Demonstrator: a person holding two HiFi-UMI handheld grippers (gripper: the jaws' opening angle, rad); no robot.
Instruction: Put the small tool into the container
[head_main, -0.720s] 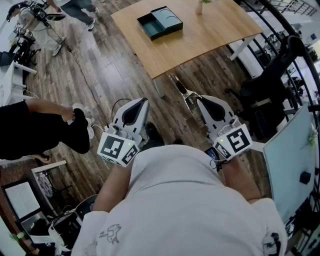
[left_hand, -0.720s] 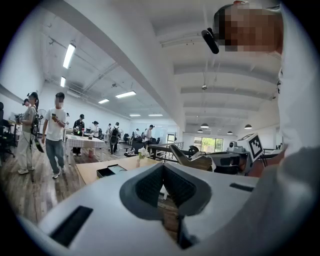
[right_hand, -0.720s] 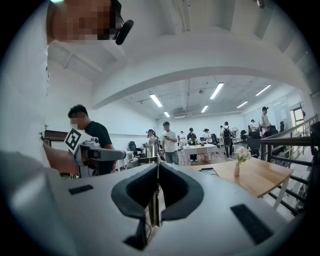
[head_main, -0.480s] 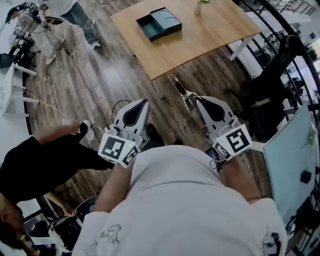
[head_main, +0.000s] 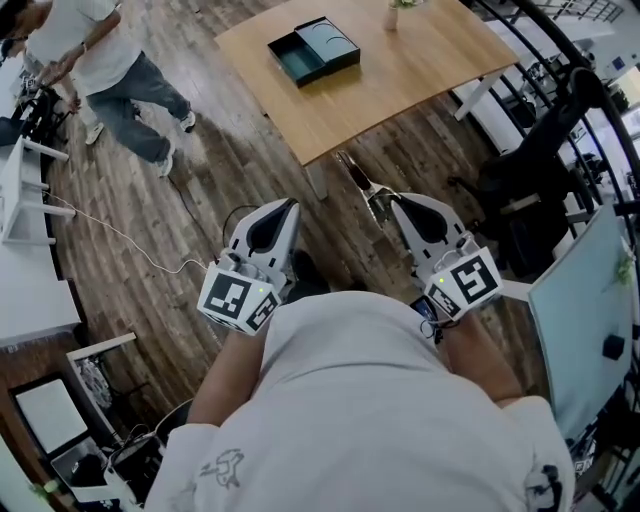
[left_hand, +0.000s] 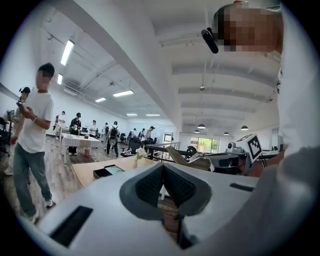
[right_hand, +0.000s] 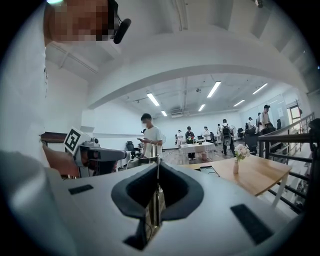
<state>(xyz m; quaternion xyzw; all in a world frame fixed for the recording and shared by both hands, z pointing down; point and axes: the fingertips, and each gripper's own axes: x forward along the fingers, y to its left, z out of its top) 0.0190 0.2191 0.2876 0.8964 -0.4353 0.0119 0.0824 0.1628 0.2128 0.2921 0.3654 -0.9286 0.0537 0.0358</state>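
Head view: left hand-held gripper (head_main: 284, 204) clenched on nothing, right hand-held gripper (head_main: 398, 201) clamping the one small tool (head_main: 359, 181) mid-frame, well apart from the one container (head_main: 298, 56) on the upper-centre surface (head_main: 420, 60).

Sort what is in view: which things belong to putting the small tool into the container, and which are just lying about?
Belong to the job:
- small tool, held in the right gripper
- container

Lying about:
- flower vase
- black chair

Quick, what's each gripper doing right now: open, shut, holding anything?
Left gripper: shut, nothing between its jaws.
Right gripper: shut on the small slim metal tool.
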